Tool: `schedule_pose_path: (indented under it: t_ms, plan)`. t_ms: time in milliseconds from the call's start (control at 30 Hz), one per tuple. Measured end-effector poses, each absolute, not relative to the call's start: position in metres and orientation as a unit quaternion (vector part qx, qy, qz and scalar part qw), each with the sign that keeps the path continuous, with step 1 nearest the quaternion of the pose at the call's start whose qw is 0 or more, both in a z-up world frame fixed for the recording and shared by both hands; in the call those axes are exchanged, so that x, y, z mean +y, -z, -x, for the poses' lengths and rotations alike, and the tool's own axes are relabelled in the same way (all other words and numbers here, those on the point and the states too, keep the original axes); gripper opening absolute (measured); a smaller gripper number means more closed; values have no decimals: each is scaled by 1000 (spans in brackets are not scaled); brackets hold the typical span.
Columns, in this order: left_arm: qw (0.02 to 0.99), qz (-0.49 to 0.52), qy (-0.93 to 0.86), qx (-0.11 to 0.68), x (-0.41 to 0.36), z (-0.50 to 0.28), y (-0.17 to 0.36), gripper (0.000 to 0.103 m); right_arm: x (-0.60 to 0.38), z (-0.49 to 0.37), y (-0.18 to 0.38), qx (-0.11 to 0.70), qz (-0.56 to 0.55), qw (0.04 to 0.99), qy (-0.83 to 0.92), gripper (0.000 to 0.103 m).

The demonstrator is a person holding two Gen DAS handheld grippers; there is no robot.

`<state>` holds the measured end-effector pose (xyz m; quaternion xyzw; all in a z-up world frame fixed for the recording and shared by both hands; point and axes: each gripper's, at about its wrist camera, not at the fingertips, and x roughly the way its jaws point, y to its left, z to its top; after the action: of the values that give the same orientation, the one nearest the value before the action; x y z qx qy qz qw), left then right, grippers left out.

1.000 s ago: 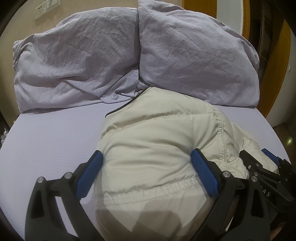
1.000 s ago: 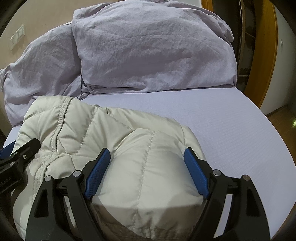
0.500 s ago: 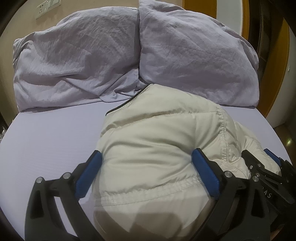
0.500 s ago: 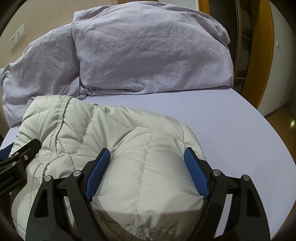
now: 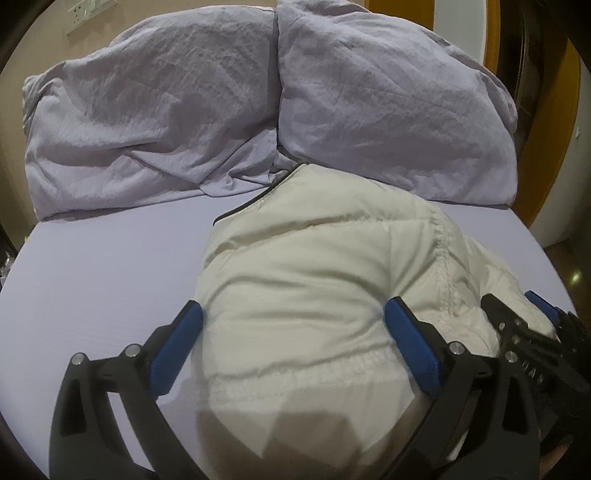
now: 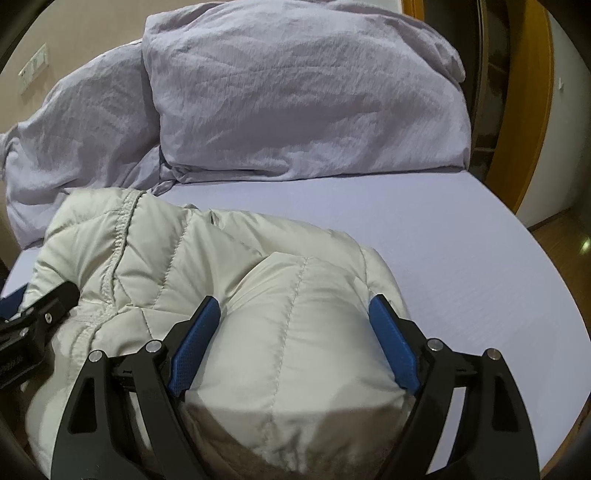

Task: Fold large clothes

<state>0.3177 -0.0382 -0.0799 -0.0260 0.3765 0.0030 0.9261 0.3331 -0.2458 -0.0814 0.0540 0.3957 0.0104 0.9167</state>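
A cream quilted puffer jacket (image 5: 314,266) lies bunched on the lilac bed sheet (image 5: 103,266), its dark-edged far end against the pillows. My left gripper (image 5: 293,306) stands wide open over the jacket's near left part. The elastic hem bulges up between its blue pads, and a strip of sheet shows beside the left pad. My right gripper (image 6: 294,302) is also wide open, with a puffed fold of the jacket (image 6: 184,266) filling the gap between its pads. Each view shows the other gripper at its edge: the right gripper (image 5: 524,332) and the left gripper (image 6: 44,314).
Two crumpled lilac pillows (image 5: 147,122) (image 5: 388,110) lean against the headboard wall at the back. Bare sheet (image 6: 443,240) stretches right of the jacket to the bed's edge. A wooden door frame (image 6: 532,110) and floor lie beyond it. Wall sockets (image 5: 92,11) sit top left.
The jacket's far edge has crept slightly up toward the pillows. Both grippers keep their place and their width.
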Motion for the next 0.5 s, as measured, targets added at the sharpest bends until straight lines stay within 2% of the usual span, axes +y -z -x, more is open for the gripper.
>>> schedule_pose_path:
  t_ms: [100, 500]
  plan:
    - [925, 49, 11, 377, -23, -302, 68, 99, -264, -322, 75, 397, -88, 913, -13, 94]
    - [904, 107, 25, 413, 22, -268, 70, 99, -335, -311, 96, 482, -259, 833, -78, 102]
